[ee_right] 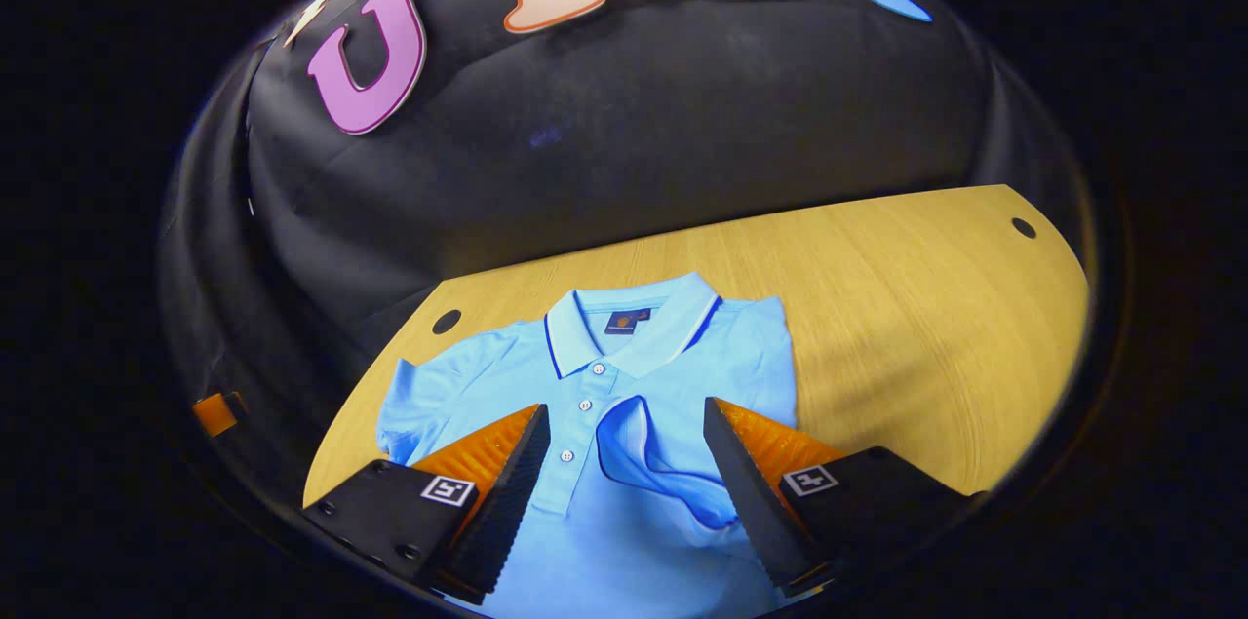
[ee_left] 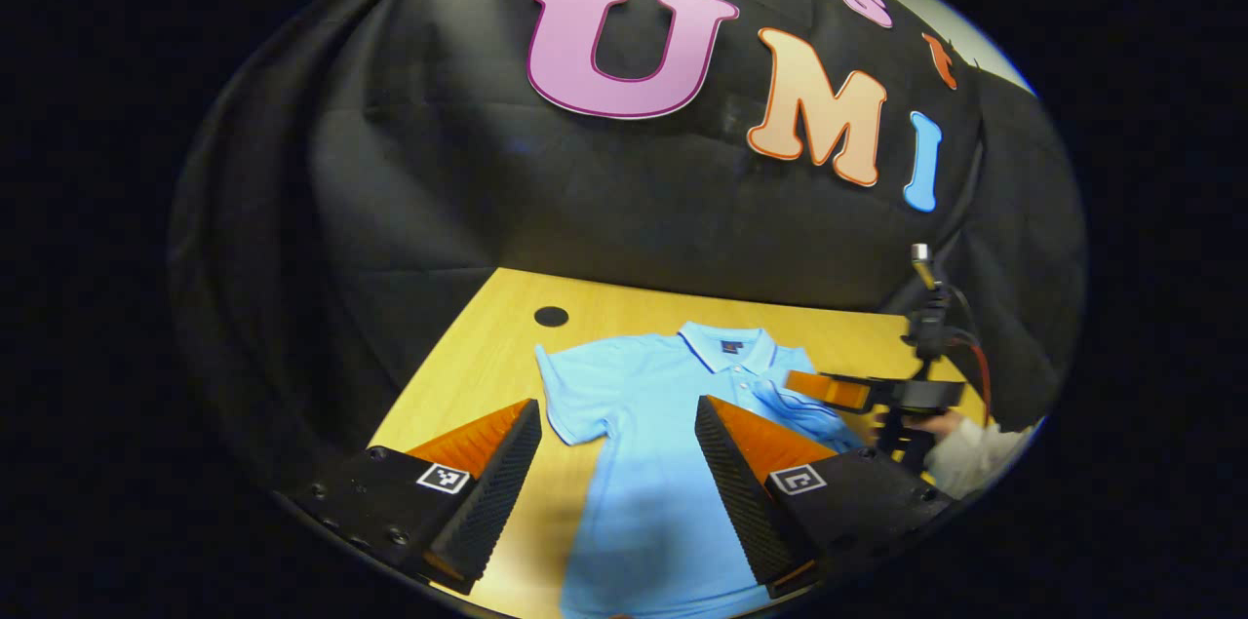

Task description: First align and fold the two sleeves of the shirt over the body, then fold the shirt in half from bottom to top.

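A light blue polo shirt lies face up on the wooden table, collar toward the far wall. In the right gripper view the shirt has one sleeve folded loosely over the body, while the other sleeve is spread flat. My right gripper hovers open just above the folded sleeve, holding nothing. My left gripper stands open above the shirt's lower body, near the flat sleeve. The right gripper also shows farther off in the left gripper view, over the folded sleeve.
A hand in a white sleeve holds the right gripper at the table's right side. The table has small dark round holes near its far corners. The black cloth wall rises right behind it.
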`<state>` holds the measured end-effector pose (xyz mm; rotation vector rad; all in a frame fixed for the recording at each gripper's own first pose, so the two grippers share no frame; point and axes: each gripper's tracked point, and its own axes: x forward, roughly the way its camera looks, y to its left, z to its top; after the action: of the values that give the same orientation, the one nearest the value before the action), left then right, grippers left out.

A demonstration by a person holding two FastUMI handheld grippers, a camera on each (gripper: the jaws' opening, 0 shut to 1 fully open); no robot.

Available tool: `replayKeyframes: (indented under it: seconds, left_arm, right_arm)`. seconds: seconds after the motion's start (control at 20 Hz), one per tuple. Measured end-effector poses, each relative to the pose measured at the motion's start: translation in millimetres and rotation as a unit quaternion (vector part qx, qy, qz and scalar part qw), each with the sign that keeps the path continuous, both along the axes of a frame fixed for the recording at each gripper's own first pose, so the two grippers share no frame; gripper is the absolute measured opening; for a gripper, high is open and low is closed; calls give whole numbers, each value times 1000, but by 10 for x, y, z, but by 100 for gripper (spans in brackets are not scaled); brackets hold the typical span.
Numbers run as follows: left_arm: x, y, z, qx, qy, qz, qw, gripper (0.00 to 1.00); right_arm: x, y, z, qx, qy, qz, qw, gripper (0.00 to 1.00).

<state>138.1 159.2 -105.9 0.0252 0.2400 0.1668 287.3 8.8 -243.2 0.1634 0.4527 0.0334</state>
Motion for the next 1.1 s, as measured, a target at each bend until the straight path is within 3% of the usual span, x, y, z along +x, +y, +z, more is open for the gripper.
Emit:
replayKeyframes:
  seconds: [0.35, 0.45, 0.55, 0.75, 0.8, 0.85, 1.1]
  left_arm:
    - [919, 670, -357, 9, 17, 10, 1000, 94]
    - [1137, 817, -479, 14, 21, 15, 1000, 95]
    - [1318, 913, -645, 4, 39, 20, 999, 94]
    - [1482, 1034, -916, -14, 66, 32, 997, 93]
    - [1493, 1040, -950, -12, 71, 29, 997, 93]
    - [1501, 1036, -987, -14, 77, 26, 997, 90]
    - [1523, 1025, -1066, -22, 83, 30, 996, 80]
  right_arm:
    - [-828, -540, 440, -24, -15, -76, 997, 98]
    - [-1034, -693, 588, -33, -21, -100, 994, 94]
    - [-1235, -808, 714, -40, -27, -123, 991, 98]
    - [-1486, -1002, 837, -46, -33, -164, 985, 98]
    - [-1534, -1062, 853, -48, -35, -175, 983, 94]
    - [-1563, -1122, 860, -50, -35, -186, 981, 98]
    - [-1638, -1176, 831, -54, -36, -199, 978, 99]
